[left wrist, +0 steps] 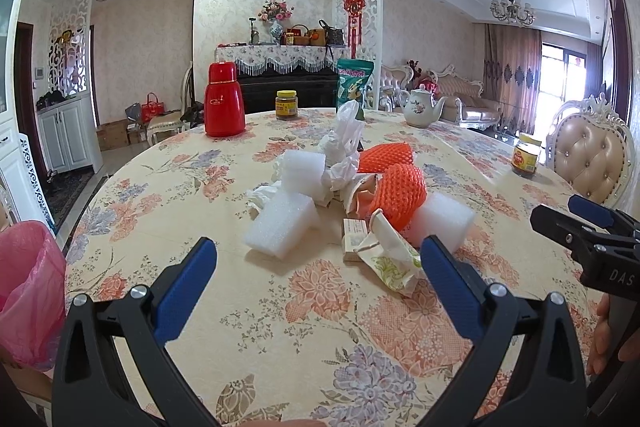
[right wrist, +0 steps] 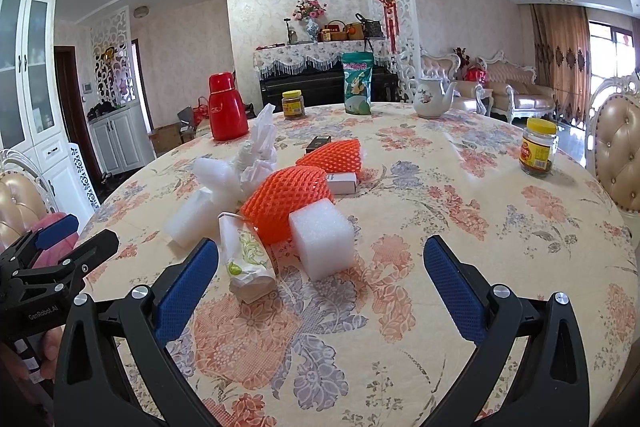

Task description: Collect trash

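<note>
A heap of trash lies mid-table: white foam blocks [left wrist: 282, 227] [right wrist: 322, 239], orange foam nets [left wrist: 396, 195] [right wrist: 286, 203], crumpled white tissue and plastic [left wrist: 342, 147] [right wrist: 260, 147], a flowered paper wrapper [left wrist: 390, 259] [right wrist: 248, 263] and a small carton [left wrist: 354, 239]. My left gripper [left wrist: 318, 267] is open and empty just short of the heap. My right gripper [right wrist: 320, 267] is open and empty, its fingers either side of a foam block and the wrapper. A bin with a pink bag [left wrist: 28, 291] stands at the table's left edge.
On the round flowered table [left wrist: 280, 339] stand a red thermos [left wrist: 224, 99], two yellow-lidded jars [left wrist: 286, 105] [right wrist: 538, 147], a green snack bag [left wrist: 354, 83] and a white teapot [left wrist: 422, 107]. A padded chair [left wrist: 592, 155] stands at the right. A small dark box [right wrist: 318, 143] lies behind the nets.
</note>
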A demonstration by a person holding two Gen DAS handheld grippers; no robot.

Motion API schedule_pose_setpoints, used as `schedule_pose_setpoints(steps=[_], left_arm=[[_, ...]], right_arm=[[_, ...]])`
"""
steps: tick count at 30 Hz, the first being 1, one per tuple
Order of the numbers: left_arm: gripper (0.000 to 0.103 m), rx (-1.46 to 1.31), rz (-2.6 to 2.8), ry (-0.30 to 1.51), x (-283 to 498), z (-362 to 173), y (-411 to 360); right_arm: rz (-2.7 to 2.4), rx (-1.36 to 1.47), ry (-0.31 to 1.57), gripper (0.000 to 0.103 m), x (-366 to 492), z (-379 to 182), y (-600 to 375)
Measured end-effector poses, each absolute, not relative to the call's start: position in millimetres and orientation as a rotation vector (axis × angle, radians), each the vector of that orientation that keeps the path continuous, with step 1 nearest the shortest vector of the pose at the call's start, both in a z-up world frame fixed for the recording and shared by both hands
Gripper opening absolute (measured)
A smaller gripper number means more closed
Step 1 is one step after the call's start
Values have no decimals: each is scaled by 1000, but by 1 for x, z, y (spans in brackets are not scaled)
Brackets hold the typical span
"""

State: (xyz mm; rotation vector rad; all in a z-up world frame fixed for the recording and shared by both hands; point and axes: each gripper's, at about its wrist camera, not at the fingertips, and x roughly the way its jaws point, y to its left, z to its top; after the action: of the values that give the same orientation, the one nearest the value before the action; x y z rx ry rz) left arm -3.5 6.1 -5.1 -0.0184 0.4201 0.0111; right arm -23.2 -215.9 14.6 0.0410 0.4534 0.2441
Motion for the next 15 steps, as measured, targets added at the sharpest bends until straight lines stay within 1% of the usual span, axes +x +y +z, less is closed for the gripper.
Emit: schedule_pose_setpoints(steps=[15], left_arm=[[99, -36, -9, 422, -1, -7, 14]], right_arm=[[257, 21, 470, 96, -18, 11, -205]])
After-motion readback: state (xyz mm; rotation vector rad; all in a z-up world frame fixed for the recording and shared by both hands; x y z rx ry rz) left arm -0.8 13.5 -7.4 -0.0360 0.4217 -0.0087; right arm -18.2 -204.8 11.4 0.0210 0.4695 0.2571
